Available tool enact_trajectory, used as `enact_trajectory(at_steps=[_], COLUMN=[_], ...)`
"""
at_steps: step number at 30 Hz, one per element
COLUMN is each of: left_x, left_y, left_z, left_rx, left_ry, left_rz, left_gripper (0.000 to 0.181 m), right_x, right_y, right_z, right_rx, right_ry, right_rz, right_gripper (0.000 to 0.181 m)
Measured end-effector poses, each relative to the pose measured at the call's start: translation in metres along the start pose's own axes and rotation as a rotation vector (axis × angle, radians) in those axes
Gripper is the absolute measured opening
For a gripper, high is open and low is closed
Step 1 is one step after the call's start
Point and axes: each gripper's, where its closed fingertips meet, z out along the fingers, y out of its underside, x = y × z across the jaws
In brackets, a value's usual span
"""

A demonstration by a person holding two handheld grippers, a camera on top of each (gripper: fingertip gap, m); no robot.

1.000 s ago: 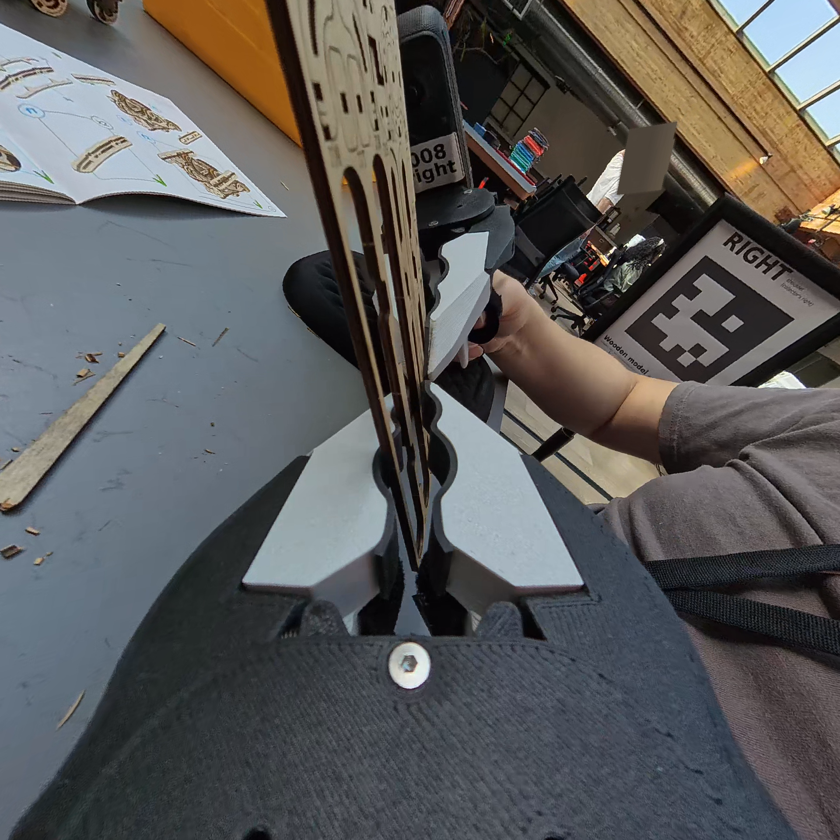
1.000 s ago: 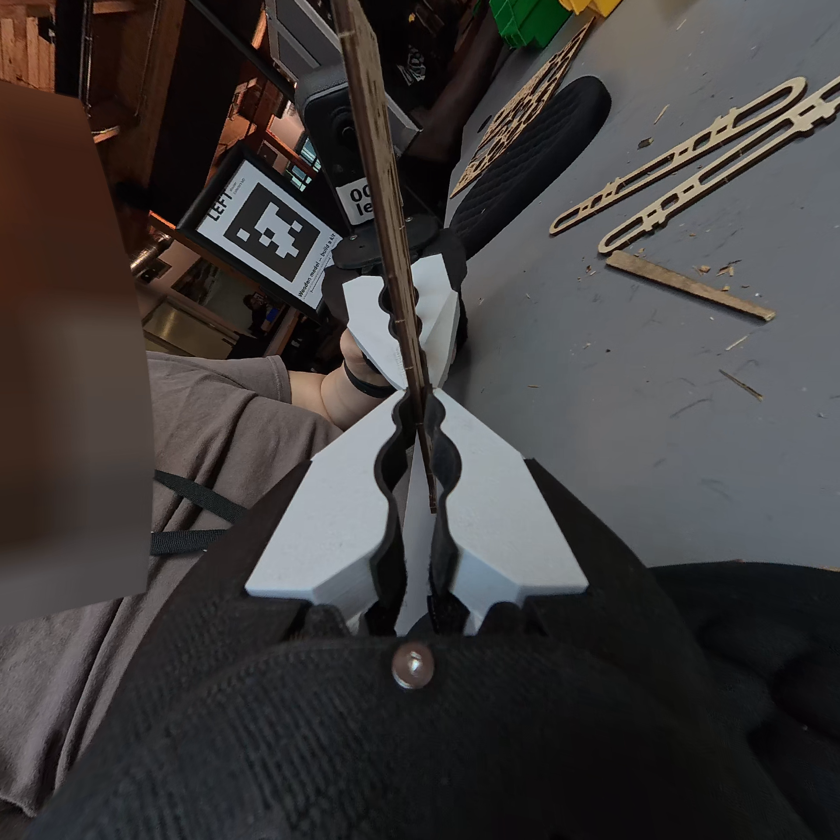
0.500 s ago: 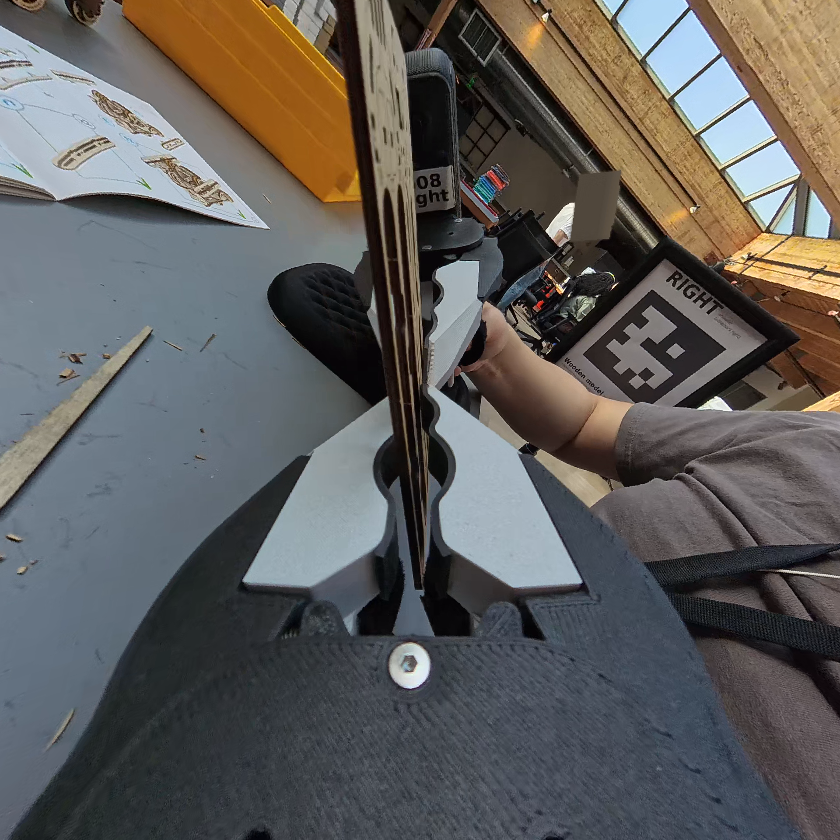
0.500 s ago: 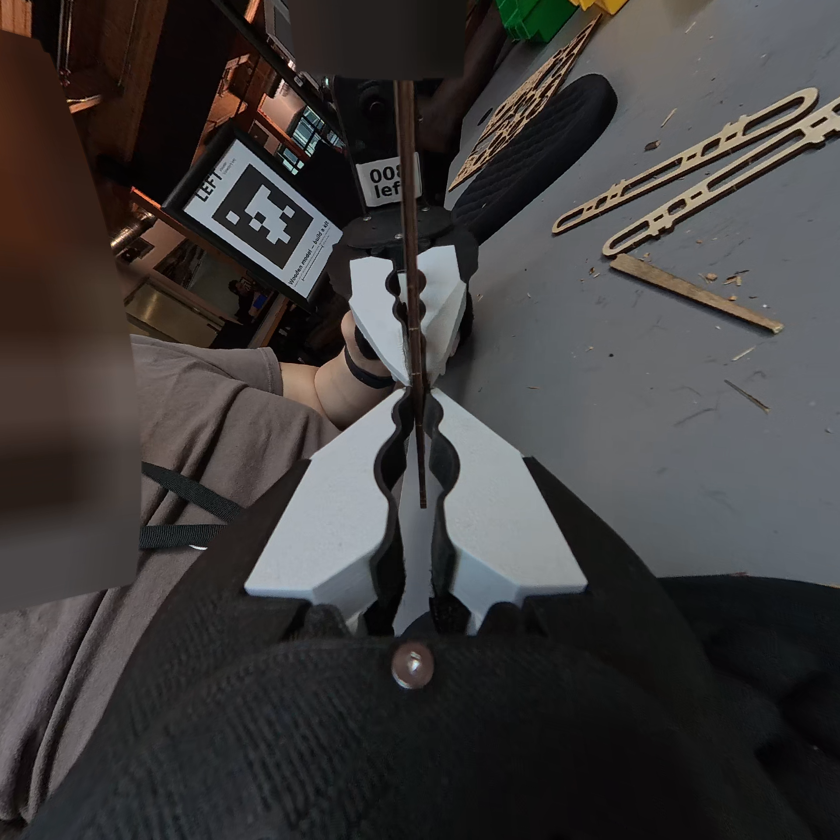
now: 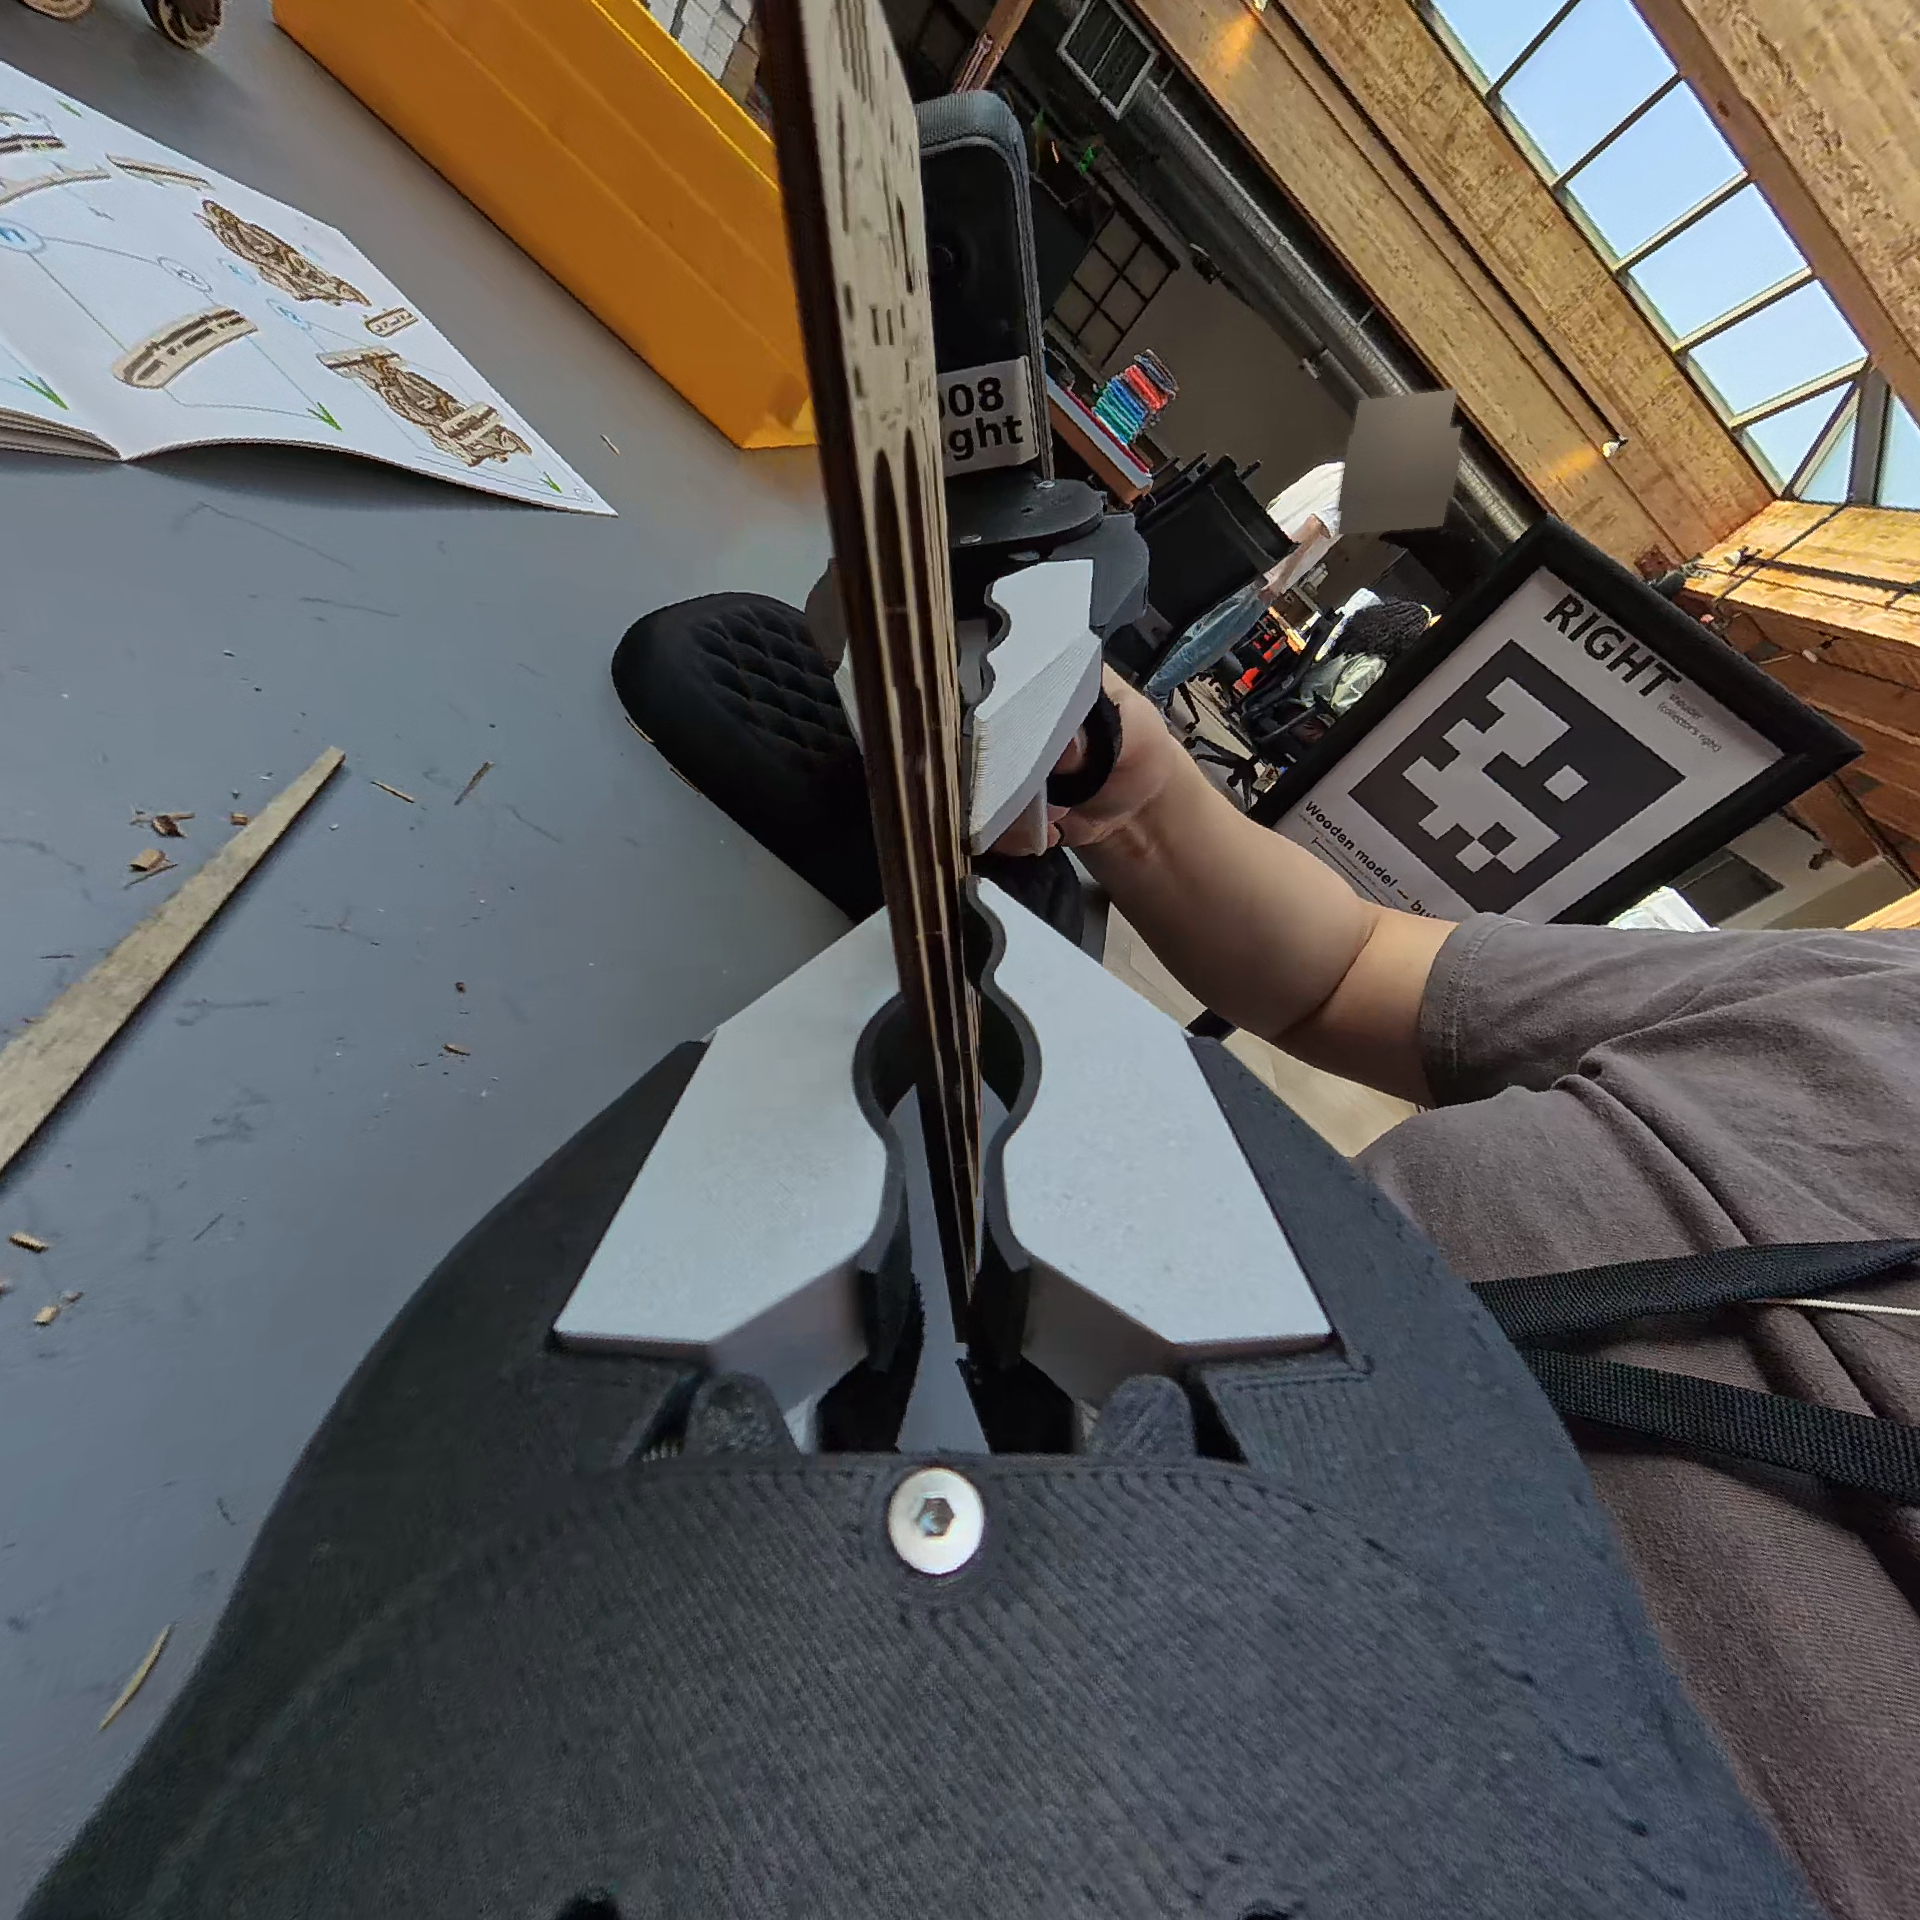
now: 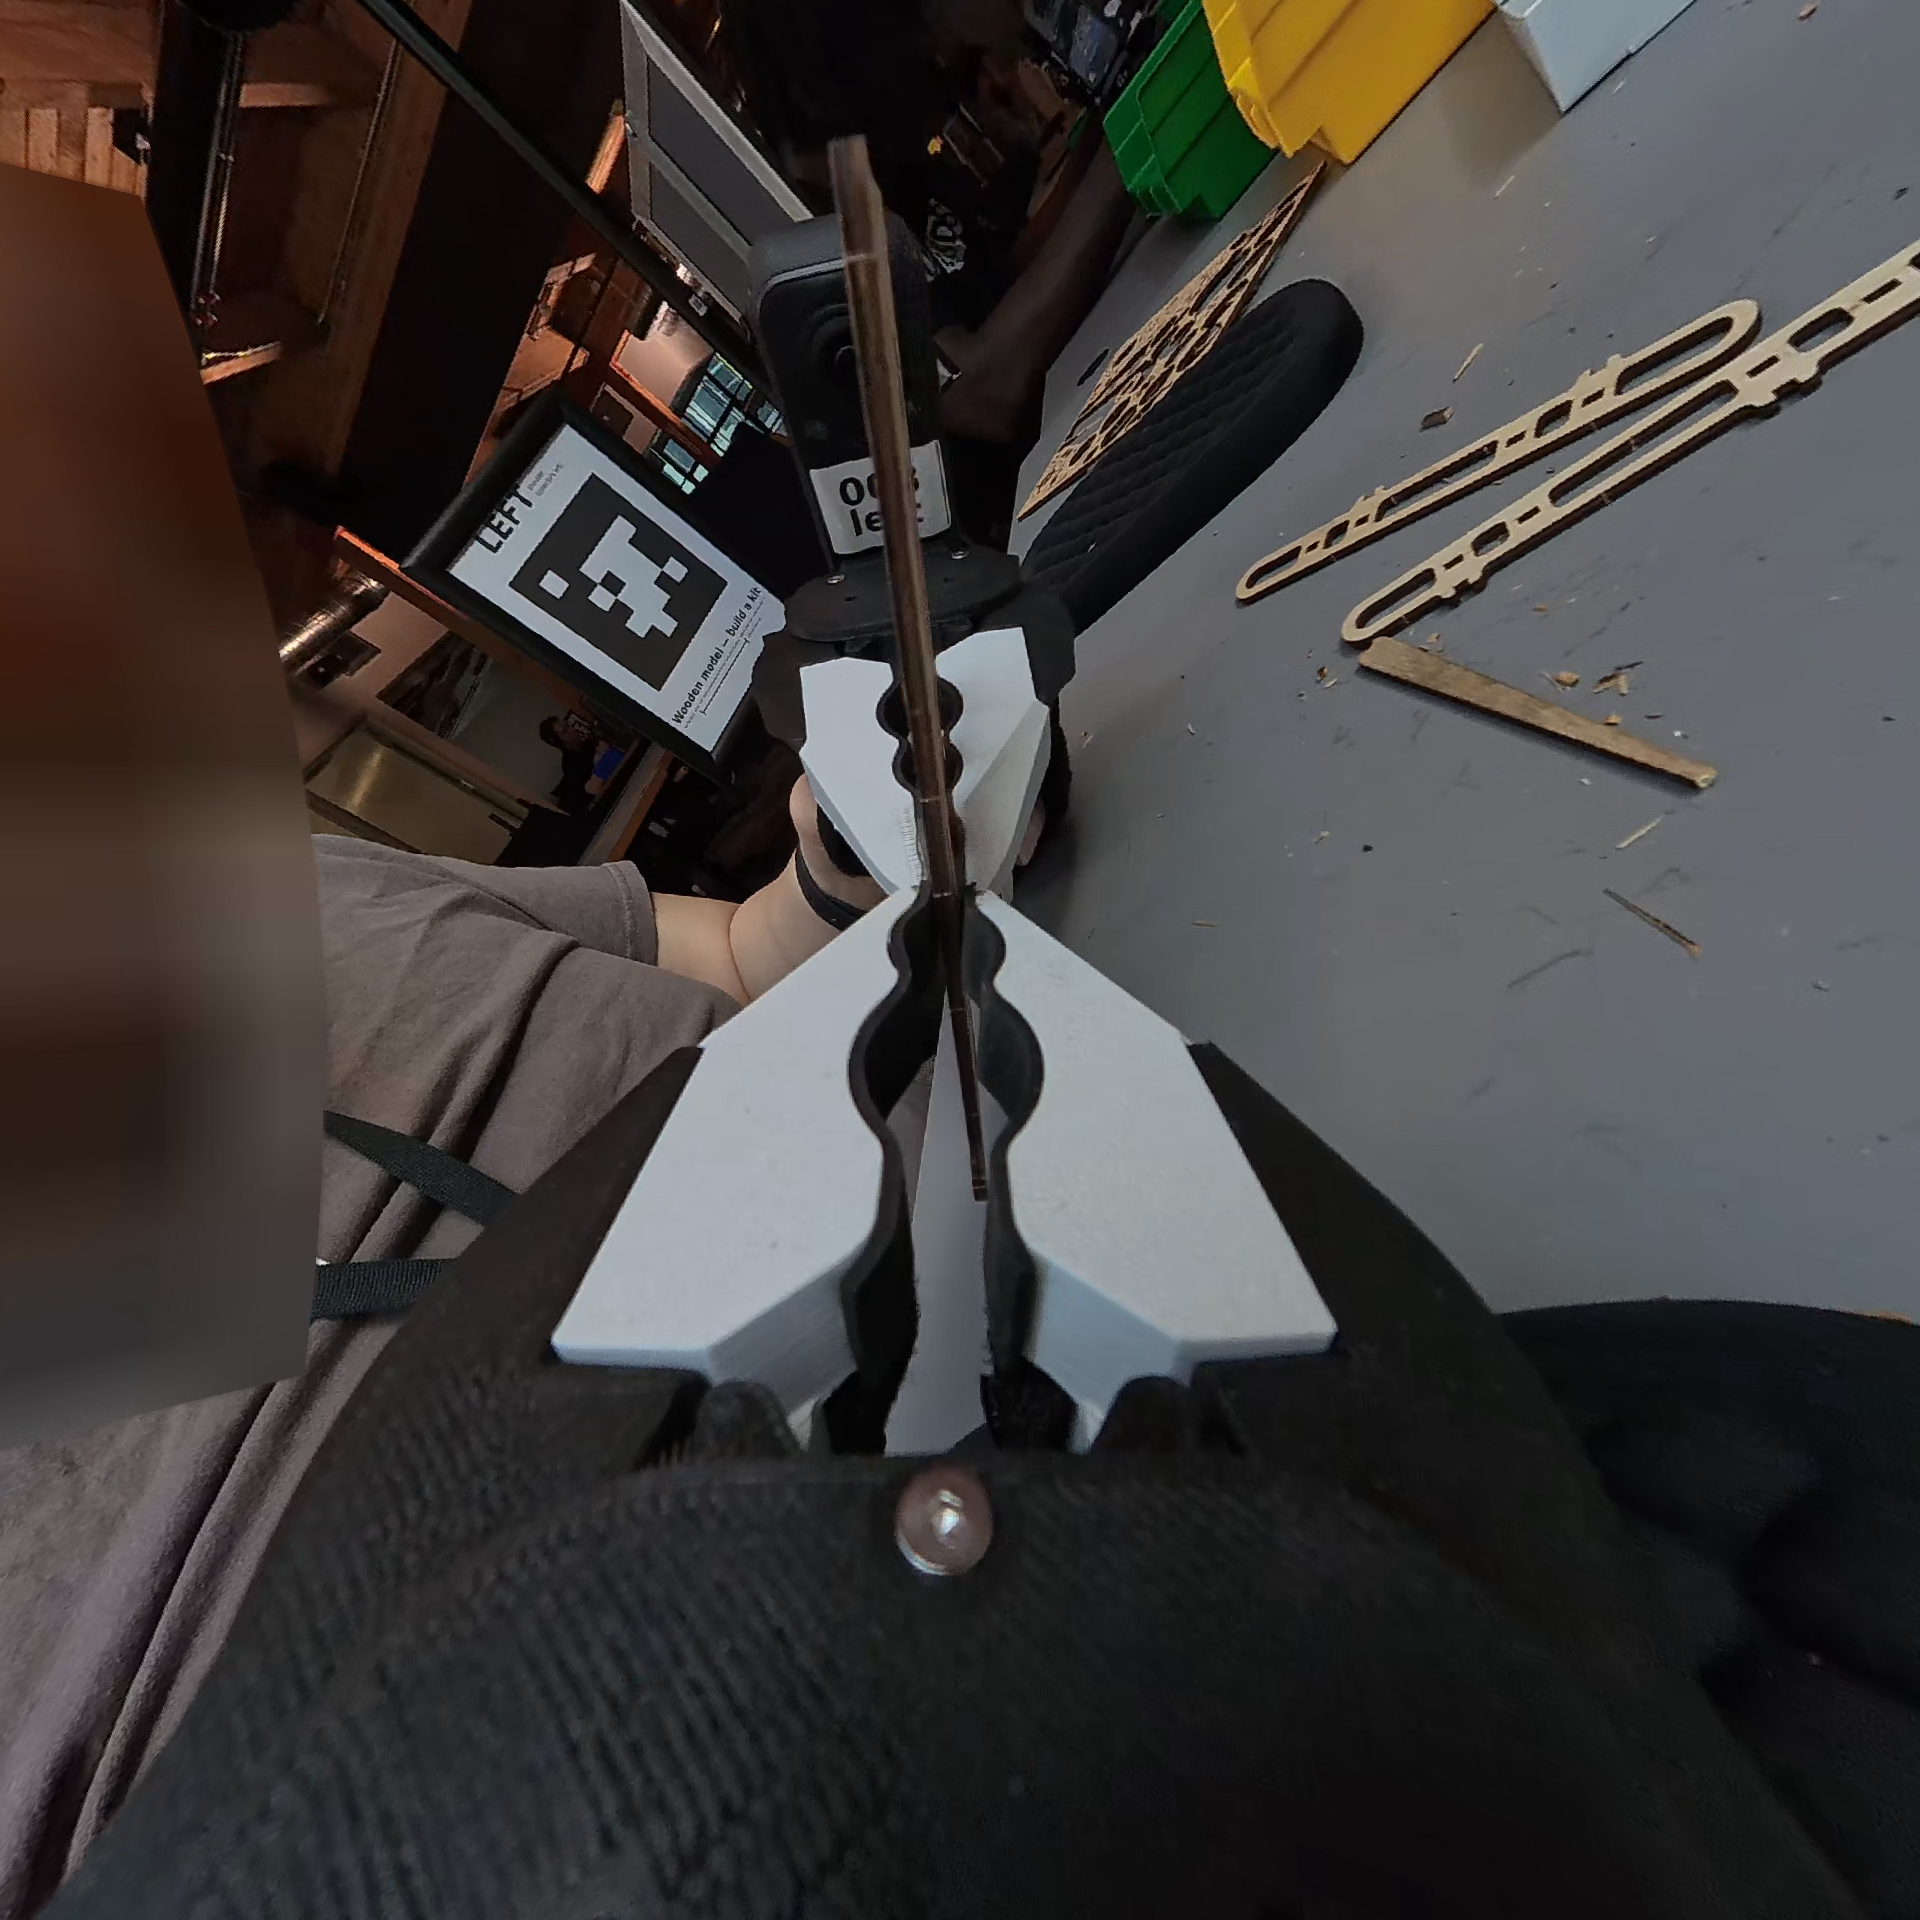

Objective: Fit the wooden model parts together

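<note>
Holding one thin wooden sheet (image 5: 940, 1039) of laser-cut model parts, both grippers meet nose to nose. The left gripper (image 5: 940, 914) has its jaws pressed together on the sheet's near edge. The right gripper (image 6: 940, 894) has its jaws clamped on the same sheet from the other end. The sheet stands on edge, up off the tabletop (image 5: 364, 935), and its long side runs straight from one gripper to the other. So both grippers are equally close to it, and I think the next move is to twist or bend the sheet to pop a part free.

Out past the sheet, on the tabletop, lie a thin wood strip (image 5: 156, 956) and an open instruction booklet (image 5: 208, 343). Two long slotted wooden pieces (image 6: 1558, 457) lie farther from the sheet, with yellow and green bins (image 6: 1278, 94) beyond.
</note>
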Motion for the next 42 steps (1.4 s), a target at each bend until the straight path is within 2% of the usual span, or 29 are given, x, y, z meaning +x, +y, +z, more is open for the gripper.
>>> enact_trajectory(at_steps=[6,15,24,30,37,42], left_x=[0.006,0.005,0.01,0.01,0.01,0.016], left_y=[0.0,0.002,0.006,-0.006,-0.004,-0.005], left_z=[0.0,0.0,0.003,-0.006,-0.005,-0.007], left_rx=[0.0,-0.009,-0.037,0.058,0.044,0.047], left_ry=[0.073,0.053,0.095,0.115,0.112,0.155], left_rz=[-0.042,-0.02,-0.049,-0.072,-0.069,-0.063], left_gripper=[0.0,0.0,0.0,0.0,0.0,0.0], right_x=[-0.004,-0.005,-0.008,-0.01,-0.011,-0.018], right_y=[0.001,0.001,0.007,-0.001,-0.001,-0.001], right_z=[0.001,0.002,0.004,-0.001,0.0,0.001], right_rx=[-0.009,-0.004,-0.04,0.013,0.018,0.036], right_ry=[-0.022,0.011,-0.014,-0.05,-0.016,-0.049], right_rz=[-0.019,-0.066,-0.062,-0.026,-0.077,-0.055], right_gripper=[0.0,0.0,0.0,0.0,0.0,0.001])
